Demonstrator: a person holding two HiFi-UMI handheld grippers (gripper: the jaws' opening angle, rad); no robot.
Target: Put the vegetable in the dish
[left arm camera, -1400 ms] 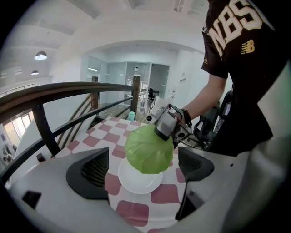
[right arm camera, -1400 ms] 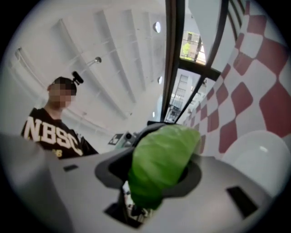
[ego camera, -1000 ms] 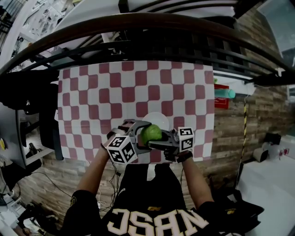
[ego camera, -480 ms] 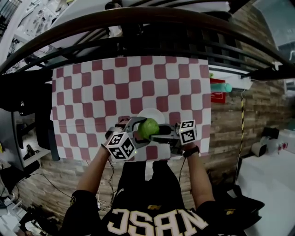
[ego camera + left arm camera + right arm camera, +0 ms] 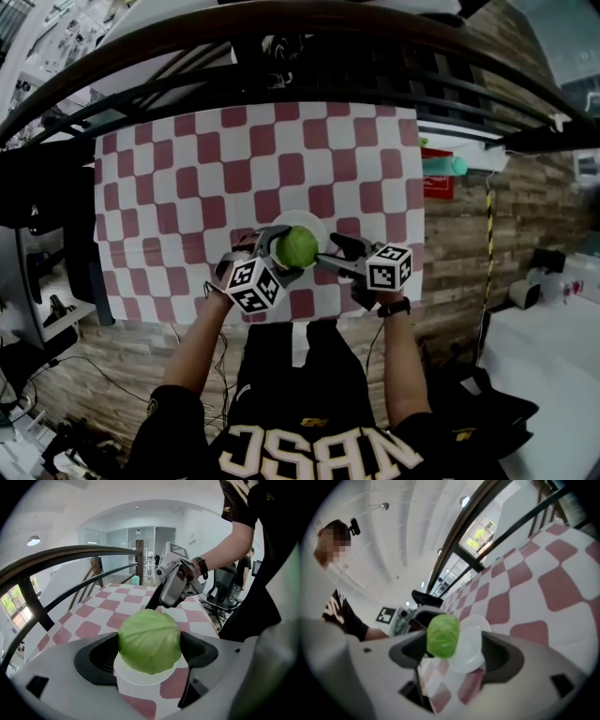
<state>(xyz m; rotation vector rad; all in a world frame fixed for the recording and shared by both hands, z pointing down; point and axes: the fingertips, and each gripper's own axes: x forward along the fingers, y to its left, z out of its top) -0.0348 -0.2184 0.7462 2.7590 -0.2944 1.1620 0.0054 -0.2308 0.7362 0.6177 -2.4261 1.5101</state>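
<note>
I'm looking down at a table under a red-and-white checkered cloth [image 5: 187, 187], with a dark curved railing [image 5: 281, 56] running past its far edge. The left gripper [image 5: 281, 253] is clamping a round green cabbage [image 5: 298, 247], and in the left gripper view both dark pads [image 5: 101, 658] are pressing against its sides. The cabbage is hanging directly over the small white dish [image 5: 315, 225], which is sitting near the cloth's front edge. I can't tell whether the cabbage's underside is touching the dish. The right gripper [image 5: 330, 255] is just beside the cabbage on its right, with its tips pointing at it. Its jaws are opening, and in the right gripper view they're spreading wide, with the cabbage and dish ahead in the gap and neither pad pressing on them. The marker cubes [image 5: 254, 285] on both grippers are facing up toward me, and the two grippers are working close together at the near edge of the table.
</note>
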